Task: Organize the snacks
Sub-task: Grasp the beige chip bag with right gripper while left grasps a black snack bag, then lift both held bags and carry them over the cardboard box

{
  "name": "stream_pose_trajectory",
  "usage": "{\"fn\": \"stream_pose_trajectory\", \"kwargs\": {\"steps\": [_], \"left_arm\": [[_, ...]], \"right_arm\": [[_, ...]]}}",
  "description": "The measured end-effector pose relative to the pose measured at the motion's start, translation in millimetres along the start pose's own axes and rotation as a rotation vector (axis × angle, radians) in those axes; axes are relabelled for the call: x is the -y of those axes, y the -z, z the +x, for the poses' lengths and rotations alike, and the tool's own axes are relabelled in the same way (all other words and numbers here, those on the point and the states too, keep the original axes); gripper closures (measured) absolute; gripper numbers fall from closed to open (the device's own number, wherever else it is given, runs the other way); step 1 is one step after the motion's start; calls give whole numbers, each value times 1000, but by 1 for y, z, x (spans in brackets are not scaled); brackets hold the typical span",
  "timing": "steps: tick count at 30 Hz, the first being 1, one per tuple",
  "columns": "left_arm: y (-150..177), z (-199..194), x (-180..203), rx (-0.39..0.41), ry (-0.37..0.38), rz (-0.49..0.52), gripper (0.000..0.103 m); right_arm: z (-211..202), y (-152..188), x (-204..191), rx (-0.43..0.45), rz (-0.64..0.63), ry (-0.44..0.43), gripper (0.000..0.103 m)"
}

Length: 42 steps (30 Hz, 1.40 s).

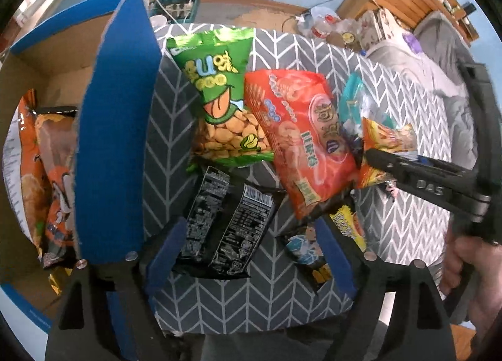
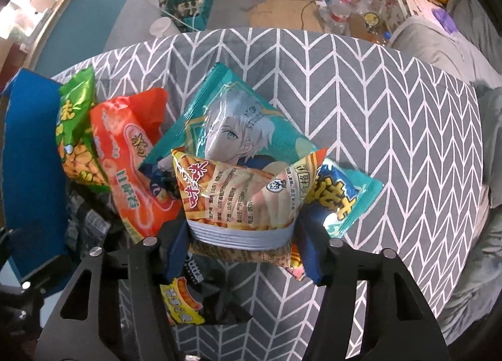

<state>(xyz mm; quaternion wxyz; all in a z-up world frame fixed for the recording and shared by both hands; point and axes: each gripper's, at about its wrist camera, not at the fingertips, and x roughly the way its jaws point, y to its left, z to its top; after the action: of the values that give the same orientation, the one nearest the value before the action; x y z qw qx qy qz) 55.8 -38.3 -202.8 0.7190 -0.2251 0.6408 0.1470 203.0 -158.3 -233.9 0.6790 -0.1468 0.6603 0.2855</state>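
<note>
Snack bags lie on a grey chevron cloth (image 1: 282, 295): a green bag (image 1: 219, 94), a red-orange bag (image 1: 301, 138), a black bag (image 1: 226, 219), a teal bag (image 2: 238, 122). My left gripper (image 1: 251, 254) is open, its blue-padded fingers on either side of the black bag, just above it. My right gripper (image 2: 241, 254) is shut on a small orange snack pack (image 2: 241, 201) and holds it over the teal bag; it also shows in the left wrist view (image 1: 386, 153). A cardboard box with blue flaps (image 1: 119, 128) at the left holds orange bags (image 1: 47, 172).
A yellow and black pack (image 2: 182, 307) lies under the right gripper. The cloth's right half (image 2: 392, 141) lies beside a grey bed (image 2: 470, 56). Bottles and clutter (image 2: 342, 12) sit on the floor beyond the table's far edge.
</note>
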Motion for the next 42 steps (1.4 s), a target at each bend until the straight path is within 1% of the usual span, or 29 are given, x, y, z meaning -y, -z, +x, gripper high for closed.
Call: {"fn": "stream_pose_trajectory", "kwargs": {"steps": [4,11,12,21,28,31,33,35,36,38,42], "left_arm": [[0,11,-1,-18,-5,-1,18],[0,23,-4,-22,-20,19,18],[1,24,-4,-24,-16,27,18],[9,45,-2,-43,-77,127,17],[18,61,5,-30,-99,197,17],[17,65,9,-20,-97,213,17],[18,67,6,-12,-104,216,24],[19,69,5,-3,-97,219,26],[20,68,4,-2,-92,221,29],[22,65,3,4,-88,229,32],[27,60,-4,2,-81,221,33]], "right_arm": [[-8,11,1,4,14,-25,49],[-26,28,8,22,47,-61,50],[-28,29,9,23,52,-63,50],[-46,56,11,32,106,-83,50],[-41,74,9,25,134,-77,50],[-39,79,9,20,151,-76,50],[-38,83,6,22,157,-75,50],[-39,87,4,25,165,-74,50],[-39,90,3,26,169,-74,50],[-40,93,2,26,175,-72,50],[-44,97,0,33,179,-68,50]]}}
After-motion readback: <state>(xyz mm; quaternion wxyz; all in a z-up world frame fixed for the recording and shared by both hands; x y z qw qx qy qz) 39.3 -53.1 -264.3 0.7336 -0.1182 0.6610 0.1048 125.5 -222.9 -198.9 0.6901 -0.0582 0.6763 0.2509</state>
